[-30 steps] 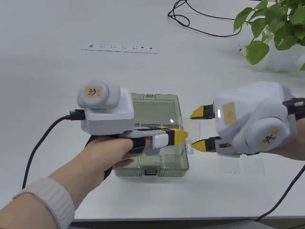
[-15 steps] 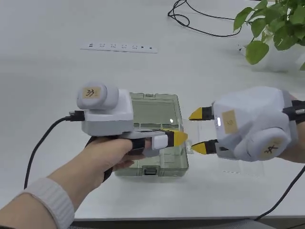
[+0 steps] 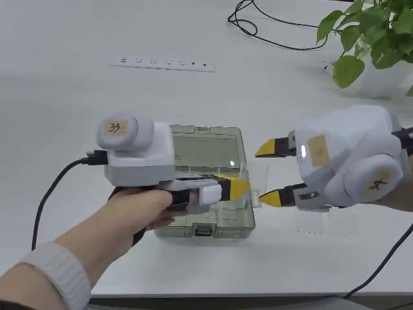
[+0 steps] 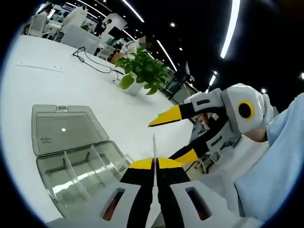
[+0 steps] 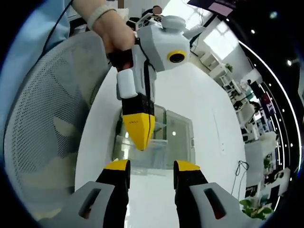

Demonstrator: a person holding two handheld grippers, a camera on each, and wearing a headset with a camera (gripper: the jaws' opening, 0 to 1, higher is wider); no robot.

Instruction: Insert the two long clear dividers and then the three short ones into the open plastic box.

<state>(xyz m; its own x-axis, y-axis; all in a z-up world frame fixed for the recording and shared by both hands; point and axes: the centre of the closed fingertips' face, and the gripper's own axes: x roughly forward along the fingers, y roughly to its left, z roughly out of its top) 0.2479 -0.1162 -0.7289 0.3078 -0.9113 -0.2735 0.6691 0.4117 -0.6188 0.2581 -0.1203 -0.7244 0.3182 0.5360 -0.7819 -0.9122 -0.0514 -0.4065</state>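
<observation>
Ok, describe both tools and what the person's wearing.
Both the left tool and right tool have bulky white housings, black jaws with yellow tips, tan handwritten stickers and trailing black cables. The left arm wears a white knit cuff.

Tabletop [image 3: 64, 116]: white, matte.
Power strip [image 3: 161, 64]: white, lying flat on the far side.
Cable [image 3: 271, 29]: black, looped, near the plant.
Plant [image 3: 368, 32]: green leaves, far right.
Chair [image 5: 47, 118]: grey mesh, beside the tabletop.

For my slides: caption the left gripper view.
Left gripper pinches a clear divider near the open box; right gripper open, facing it.
</observation>
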